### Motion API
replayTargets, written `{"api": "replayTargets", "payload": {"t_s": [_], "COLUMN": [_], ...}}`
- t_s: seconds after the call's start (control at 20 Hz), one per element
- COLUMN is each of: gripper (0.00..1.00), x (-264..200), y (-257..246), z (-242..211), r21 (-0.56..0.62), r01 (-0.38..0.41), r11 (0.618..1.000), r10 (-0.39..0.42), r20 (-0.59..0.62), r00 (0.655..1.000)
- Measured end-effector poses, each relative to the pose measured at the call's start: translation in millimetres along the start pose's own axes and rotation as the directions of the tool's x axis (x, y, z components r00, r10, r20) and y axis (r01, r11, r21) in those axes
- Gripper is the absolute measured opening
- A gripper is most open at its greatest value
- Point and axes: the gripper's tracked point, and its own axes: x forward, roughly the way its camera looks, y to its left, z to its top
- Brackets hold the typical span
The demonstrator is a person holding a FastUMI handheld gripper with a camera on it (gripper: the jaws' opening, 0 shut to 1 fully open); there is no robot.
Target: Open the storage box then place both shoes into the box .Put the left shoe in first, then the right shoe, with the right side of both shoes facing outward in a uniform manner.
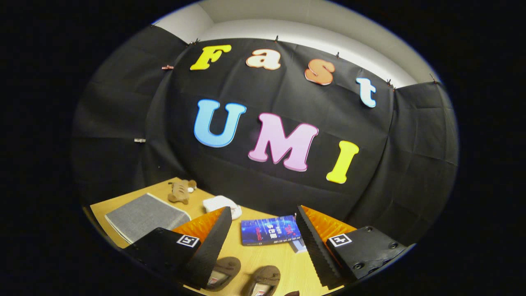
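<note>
Two brown shoes lie side by side on the wooden table, low between my fingers: one shoe close to the left finger, the other shoe to its right. Both are partly cut off, showing their openings and insoles. My gripper is open, held well above the table, with nothing between its fingers. A flat grey storage box with its lid down lies beyond the left finger, to the left.
A blue book lies just ahead between the fingers, with another small item at its right corner. A white object sits behind the left fingertip. A brown plush toy rests near the black cloth wall beyond the box.
</note>
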Motion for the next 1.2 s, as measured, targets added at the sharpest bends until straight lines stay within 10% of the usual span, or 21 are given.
{"api": "replayTargets", "payload": {"t_s": [0.35, 0.55, 0.75, 0.95, 1.2], "gripper": [0.96, 0.95, 0.99, 0.95, 0.95], "x": [-5.3, -4.4, -14.8, 2.3, 8.7], "y": [34.9, 79.9, 163.9, 192.4, 213.9], "z": [-115.4, -118.2, -103.5, -133.4, -154.2], "r21": [0.059, 0.192, 0.561, 0.808, 0.926], "r01": [-0.111, -0.265, -0.554, -0.473, -0.352], "r11": [0.992, 0.945, 0.615, 0.350, 0.137], "r10": [0.123, 0.310, 0.728, 0.864, 0.949], "r20": [-0.312, -0.266, -0.134, -0.083, -0.020], "r00": [0.942, 0.913, 0.673, 0.497, 0.316]}}
